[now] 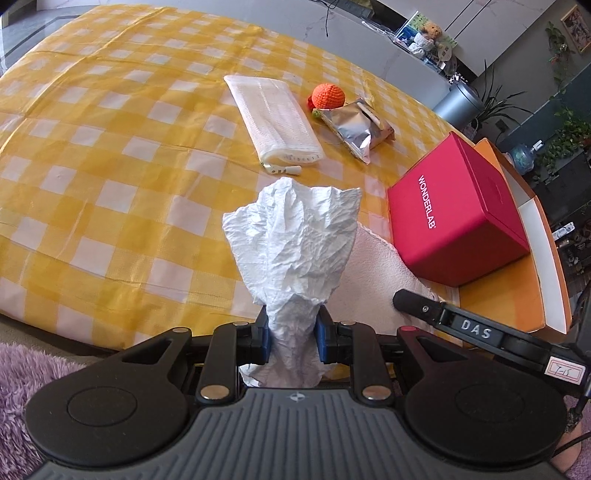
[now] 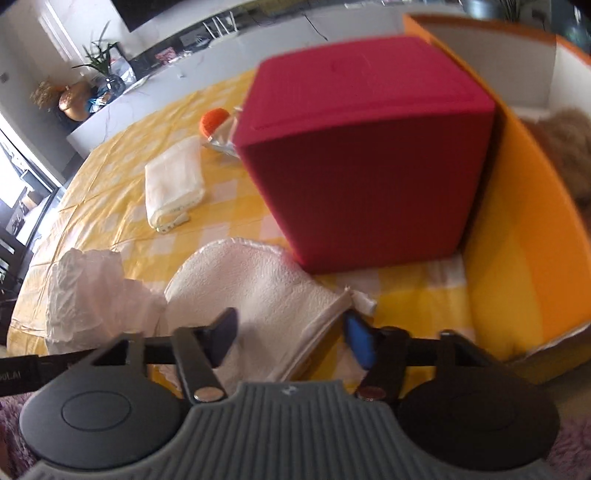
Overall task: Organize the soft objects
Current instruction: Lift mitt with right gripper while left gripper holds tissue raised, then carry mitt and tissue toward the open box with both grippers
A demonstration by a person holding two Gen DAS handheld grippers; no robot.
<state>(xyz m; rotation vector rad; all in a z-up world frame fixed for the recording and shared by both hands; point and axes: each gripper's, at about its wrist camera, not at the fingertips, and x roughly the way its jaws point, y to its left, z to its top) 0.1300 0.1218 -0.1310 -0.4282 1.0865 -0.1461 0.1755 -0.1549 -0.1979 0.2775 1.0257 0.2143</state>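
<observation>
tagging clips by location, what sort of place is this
Most likely a home living room: a table under a yellow checked cloth, potted plants along the wall, and a teddy bear on a white counter behind.

Left gripper (image 1: pixel 291 332), jaws pressed on a crumpled white tissue (image 1: pixel 295 236) that stands above the checked table (image 1: pixel 110 184). Beyond lie a folded white cloth (image 1: pixel 275 118), an orange knitted ball (image 1: pixel 328 96) touching a foil packet (image 1: pixel 354 127), and, at right, a red box (image 1: pixel 458 218) beside an orange tray (image 1: pixel 517 291).
</observation>
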